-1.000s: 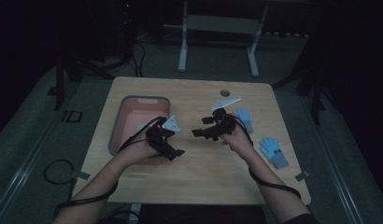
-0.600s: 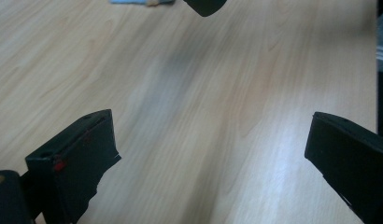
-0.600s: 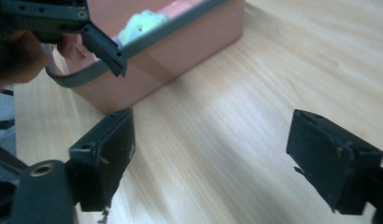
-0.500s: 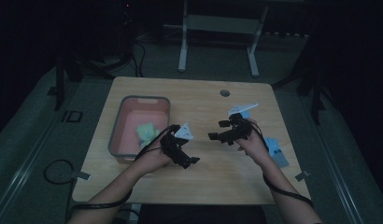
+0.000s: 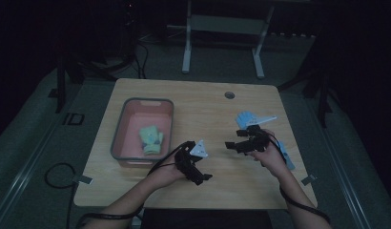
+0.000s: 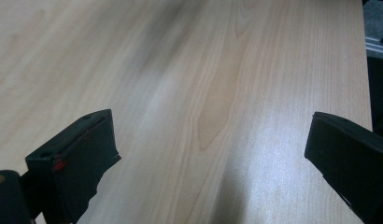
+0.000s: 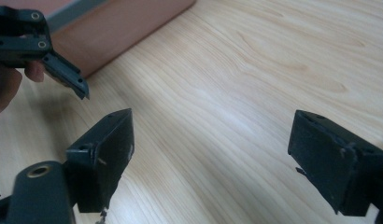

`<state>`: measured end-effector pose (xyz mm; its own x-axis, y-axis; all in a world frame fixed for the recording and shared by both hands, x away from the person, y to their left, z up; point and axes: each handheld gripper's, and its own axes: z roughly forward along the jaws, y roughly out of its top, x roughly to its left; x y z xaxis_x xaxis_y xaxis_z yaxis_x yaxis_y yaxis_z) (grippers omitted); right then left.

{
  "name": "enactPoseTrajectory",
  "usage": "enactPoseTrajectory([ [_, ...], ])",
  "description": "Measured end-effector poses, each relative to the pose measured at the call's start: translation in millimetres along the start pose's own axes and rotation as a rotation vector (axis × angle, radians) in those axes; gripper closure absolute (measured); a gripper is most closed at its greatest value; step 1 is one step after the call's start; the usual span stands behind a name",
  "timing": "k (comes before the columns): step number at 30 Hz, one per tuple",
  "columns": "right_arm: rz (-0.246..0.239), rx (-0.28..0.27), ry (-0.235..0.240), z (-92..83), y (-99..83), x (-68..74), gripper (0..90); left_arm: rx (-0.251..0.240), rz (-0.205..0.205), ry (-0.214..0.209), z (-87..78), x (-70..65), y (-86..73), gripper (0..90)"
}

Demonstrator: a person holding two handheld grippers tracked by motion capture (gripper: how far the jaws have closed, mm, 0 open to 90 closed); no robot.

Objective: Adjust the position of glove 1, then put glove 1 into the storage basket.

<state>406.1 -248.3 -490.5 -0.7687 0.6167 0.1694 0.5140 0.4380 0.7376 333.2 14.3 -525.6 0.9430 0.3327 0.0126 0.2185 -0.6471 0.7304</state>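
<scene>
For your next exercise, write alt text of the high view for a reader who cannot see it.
A person's two hands hold the left gripper and the right gripper, both empty, above a wooden table. A pink bin at the left contains a pale green glove; blue gloves lie at the right.

smooth pale wood table, matt black plastic tongs

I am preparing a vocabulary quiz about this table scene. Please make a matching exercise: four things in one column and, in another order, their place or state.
1. pale green glove
2. grey-rimmed pink plastic bin
3. light blue glove
4. left gripper

a. on the wooden table's left half
b. jaws wide open over bare wood
c. inside the bin
d. on the table, beyond the right hand

Pairs: 1-c, 2-a, 3-d, 4-b
</scene>
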Motion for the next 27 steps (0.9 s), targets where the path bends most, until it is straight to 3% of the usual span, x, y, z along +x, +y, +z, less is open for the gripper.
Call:
enactPoseTrajectory([
  [8, 0.003, -0.012, -0.029, -12.0, -21.5, -8.9, 21.5, -0.022, -0.008, 0.022, 14.8, -5.5, -12.6, 2.5],
  [17, 0.019, -0.001, -0.082, -25.0, -43.2, -18.9, 27.3, -0.044, -0.023, 0.056, 20.2, -11.1, -23.6, 2.5],
  [27, 0.046, -0.032, -0.178, -43.4, -53.5, -36.9, 34.7, -0.092, -0.057, 0.095, 18.4, -15.8, -32.7, 2.5],
])
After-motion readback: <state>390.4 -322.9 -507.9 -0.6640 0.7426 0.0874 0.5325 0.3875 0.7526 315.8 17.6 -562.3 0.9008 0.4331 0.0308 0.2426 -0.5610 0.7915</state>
